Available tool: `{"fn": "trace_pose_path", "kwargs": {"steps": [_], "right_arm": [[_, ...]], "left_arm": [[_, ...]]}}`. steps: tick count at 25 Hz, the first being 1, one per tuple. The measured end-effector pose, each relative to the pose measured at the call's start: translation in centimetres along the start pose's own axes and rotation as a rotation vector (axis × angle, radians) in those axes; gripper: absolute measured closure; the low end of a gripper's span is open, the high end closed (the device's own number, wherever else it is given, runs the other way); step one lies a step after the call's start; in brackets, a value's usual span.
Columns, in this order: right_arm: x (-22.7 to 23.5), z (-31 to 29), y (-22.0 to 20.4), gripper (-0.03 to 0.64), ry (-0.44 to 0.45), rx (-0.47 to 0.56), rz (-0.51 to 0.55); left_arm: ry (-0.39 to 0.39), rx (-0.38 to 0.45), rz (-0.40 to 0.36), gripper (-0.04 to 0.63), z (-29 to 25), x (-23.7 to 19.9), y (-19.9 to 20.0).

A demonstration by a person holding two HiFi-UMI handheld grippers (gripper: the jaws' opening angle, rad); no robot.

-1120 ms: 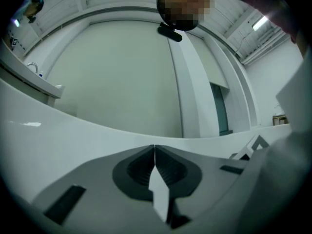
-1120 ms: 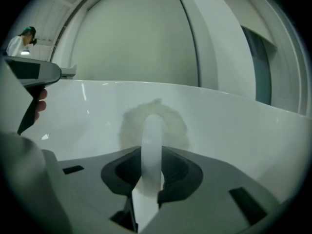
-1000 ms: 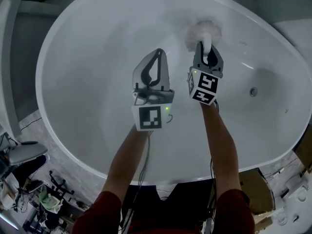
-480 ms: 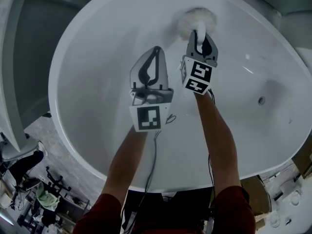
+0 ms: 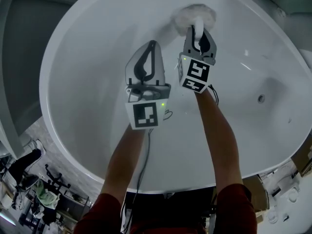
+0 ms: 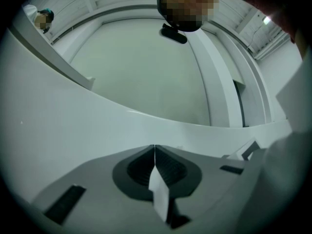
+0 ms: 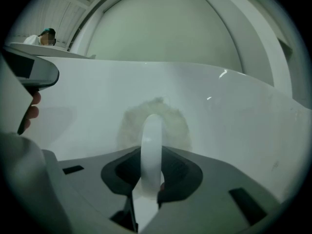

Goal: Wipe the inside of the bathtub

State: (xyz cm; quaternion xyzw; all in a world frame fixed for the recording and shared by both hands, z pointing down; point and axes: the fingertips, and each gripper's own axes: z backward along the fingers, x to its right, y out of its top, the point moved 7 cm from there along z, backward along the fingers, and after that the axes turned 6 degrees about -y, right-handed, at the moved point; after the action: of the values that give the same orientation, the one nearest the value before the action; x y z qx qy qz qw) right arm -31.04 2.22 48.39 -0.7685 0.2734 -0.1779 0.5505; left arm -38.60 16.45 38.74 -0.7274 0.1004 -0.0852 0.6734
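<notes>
A white oval bathtub (image 5: 78, 106) fills the head view. My right gripper (image 5: 197, 33) is shut on the white handle (image 7: 152, 150) of a fluffy white duster (image 5: 195, 16), whose head presses against the tub's far inner wall (image 7: 234, 121). In the right gripper view the duster head (image 7: 155, 123) shows just beyond the jaws. My left gripper (image 5: 148, 50) hangs over the tub's middle, left of the right one, with its jaws shut and nothing between them (image 6: 155, 152).
The drain (image 5: 262, 99) sits at the tub's right end. Boxes and bottles (image 5: 287, 199) lie on the floor at lower right, and dark gear (image 5: 29, 189) lies at lower left. A person (image 6: 44, 17) stands far off beyond the tub rim.
The right gripper has pushed the duster up and a little left along the far wall. The left gripper has shifted slightly left and up with it.
</notes>
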Motion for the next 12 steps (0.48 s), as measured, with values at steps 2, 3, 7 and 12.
{"fn": "trace_pose_path", "kwargs": {"steps": [2, 3, 7, 12], "right_arm": [[0.6, 0.3, 0.3, 0.523, 0.010, -0.004, 0.006], [0.7, 0.3, 0.3, 0.523, 0.017, -0.004, 0.012], [0.0, -0.2, -0.1, 0.525, 0.048, -0.001, 0.055], [1.8, 0.2, 0.9, 0.525, 0.033, 0.021, 0.103]], "left_arm": [[-0.002, -0.002, -0.009, 0.580, 0.0, 1.0, 0.4], [-0.002, -0.002, -0.015, 0.580, 0.0, 1.2, 0.4], [0.008, -0.007, -0.030, 0.580, 0.2, 1.2, -0.2], [0.008, 0.004, -0.060, 0.580, 0.4, 3.6, 1.7]]}}
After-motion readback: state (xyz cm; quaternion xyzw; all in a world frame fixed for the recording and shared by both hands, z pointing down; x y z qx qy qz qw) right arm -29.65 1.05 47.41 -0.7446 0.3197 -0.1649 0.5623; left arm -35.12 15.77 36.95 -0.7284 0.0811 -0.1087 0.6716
